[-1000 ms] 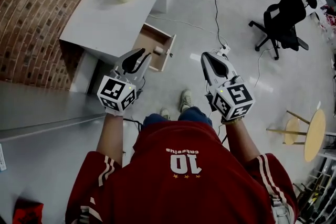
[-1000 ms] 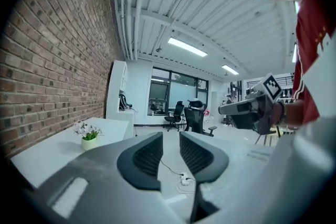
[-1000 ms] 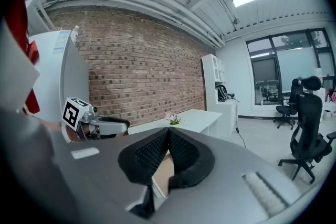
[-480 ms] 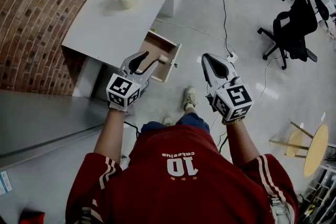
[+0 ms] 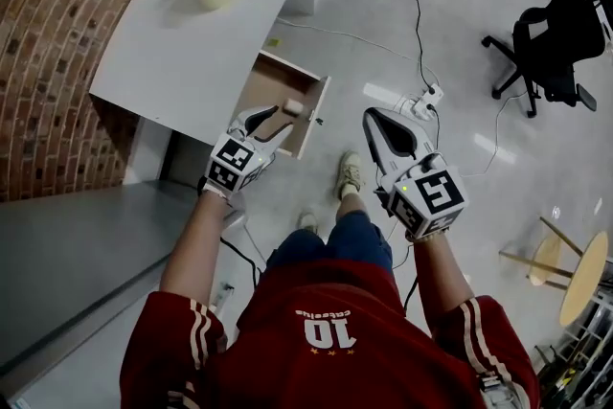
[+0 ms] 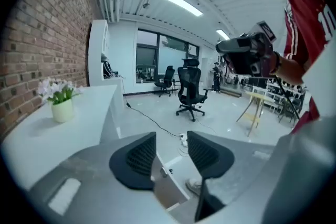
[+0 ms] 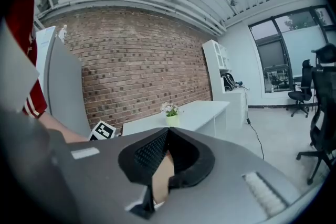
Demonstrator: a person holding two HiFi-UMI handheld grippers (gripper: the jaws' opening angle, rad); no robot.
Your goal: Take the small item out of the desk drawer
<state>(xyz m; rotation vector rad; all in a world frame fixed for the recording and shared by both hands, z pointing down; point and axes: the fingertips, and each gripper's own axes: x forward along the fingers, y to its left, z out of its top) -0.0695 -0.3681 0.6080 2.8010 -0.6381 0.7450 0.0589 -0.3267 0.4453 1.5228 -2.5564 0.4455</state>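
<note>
Jaws apart and just opening wider, nothing between them, my left gripper point(image 5: 280, 123) hovers at the open wooden drawer point(image 5: 261, 83) of the curved white desk point(image 5: 163, 43). The small pale block point(image 5: 293, 106) lies inside the drawer's near front, too small to tell its axis. My right gripper point(image 5: 372, 120), jaws together and empty, hangs well apart to the right. A white power strip point(image 5: 426, 98) lies on the floor beyond it.

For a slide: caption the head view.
Left gripper, jaws just opened with nothing between, at the open drawer holding a small block; right gripper shut.
</note>
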